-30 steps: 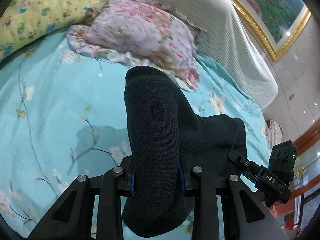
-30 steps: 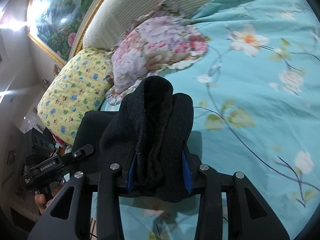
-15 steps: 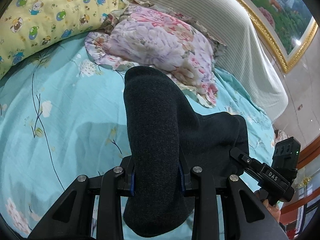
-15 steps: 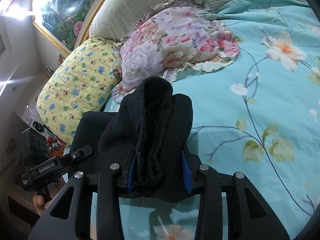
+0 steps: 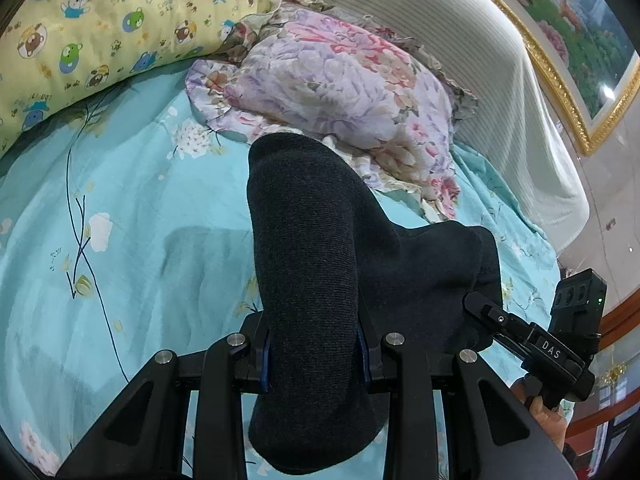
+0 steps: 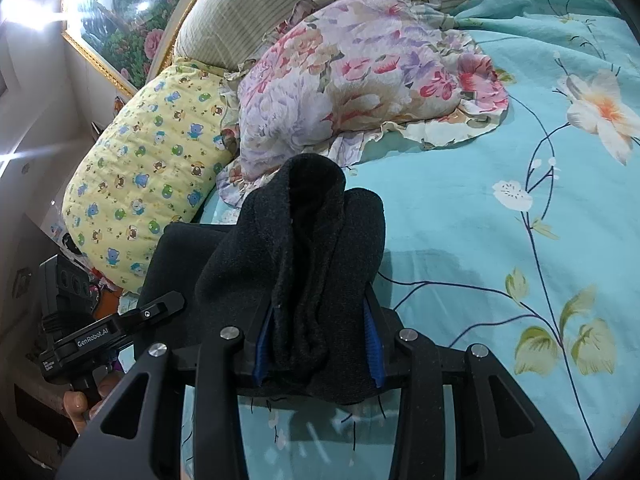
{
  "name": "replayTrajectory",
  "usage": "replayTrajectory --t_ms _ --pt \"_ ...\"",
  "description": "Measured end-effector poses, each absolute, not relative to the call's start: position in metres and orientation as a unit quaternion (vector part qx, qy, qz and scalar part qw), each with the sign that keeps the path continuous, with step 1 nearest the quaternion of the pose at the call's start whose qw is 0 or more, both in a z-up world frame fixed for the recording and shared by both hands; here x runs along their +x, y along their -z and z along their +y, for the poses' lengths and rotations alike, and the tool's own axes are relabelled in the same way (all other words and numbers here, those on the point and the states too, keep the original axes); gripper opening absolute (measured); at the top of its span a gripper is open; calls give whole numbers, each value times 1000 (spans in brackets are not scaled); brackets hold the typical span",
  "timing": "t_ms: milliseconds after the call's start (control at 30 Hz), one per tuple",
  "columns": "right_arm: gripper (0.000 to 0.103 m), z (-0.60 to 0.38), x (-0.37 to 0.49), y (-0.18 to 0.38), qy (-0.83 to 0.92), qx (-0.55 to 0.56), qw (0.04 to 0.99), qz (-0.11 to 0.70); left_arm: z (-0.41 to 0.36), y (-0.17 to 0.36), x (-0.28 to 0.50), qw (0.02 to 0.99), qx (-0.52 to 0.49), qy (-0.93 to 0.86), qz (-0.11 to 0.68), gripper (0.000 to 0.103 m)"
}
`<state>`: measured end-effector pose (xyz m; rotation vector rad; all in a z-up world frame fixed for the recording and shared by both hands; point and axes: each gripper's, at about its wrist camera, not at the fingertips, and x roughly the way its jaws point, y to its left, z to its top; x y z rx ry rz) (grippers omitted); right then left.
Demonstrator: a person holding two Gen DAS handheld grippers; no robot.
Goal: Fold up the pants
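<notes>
Dark charcoal knit pants [image 5: 308,248] are held up above the bed between both grippers. My left gripper [image 5: 314,354] is shut on one bunched edge of the pants, which bulges up between its blue pads. My right gripper [image 6: 318,354] is shut on the other bunched edge of the pants [image 6: 312,240]. The cloth spans between the two. In the left wrist view my right gripper [image 5: 532,344] shows at the right; in the right wrist view my left gripper [image 6: 100,336] shows at the left.
The bed has a turquoise floral sheet [image 5: 132,216]. A pink-purple floral pillow [image 5: 340,80] and a yellow bear-print pillow [image 5: 100,24] lie at its head, before a striped headboard [image 5: 480,60]. A gold-framed picture [image 5: 580,40] hangs above.
Both grippers have moved with the pants toward the head of the bed. The pillows now sit larger and closer in both views. The grips are unchanged.
</notes>
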<state>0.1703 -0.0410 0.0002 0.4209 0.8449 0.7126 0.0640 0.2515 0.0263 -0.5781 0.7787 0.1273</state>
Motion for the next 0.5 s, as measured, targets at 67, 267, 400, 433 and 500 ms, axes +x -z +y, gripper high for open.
replayTrajectory --t_ms 67,267,400,433,500 --pt "40 -38 174 2 -336 197 829 401 254 -22 65 881 -279 -63 377 31" --pt "41 -34 182 14 -333 195 824 416 260 -8 69 873 -285 -66 391 34" --pt "48 -36 185 20 -331 198 821 421 265 2 69 867 -293 -74 397 47" --pt "53 -36 186 21 -329 196 822 422 266 5 69 865 -295 -77 400 48" --pt "56 -37 187 23 -323 189 825 423 269 10 69 861 -299 -77 403 53"
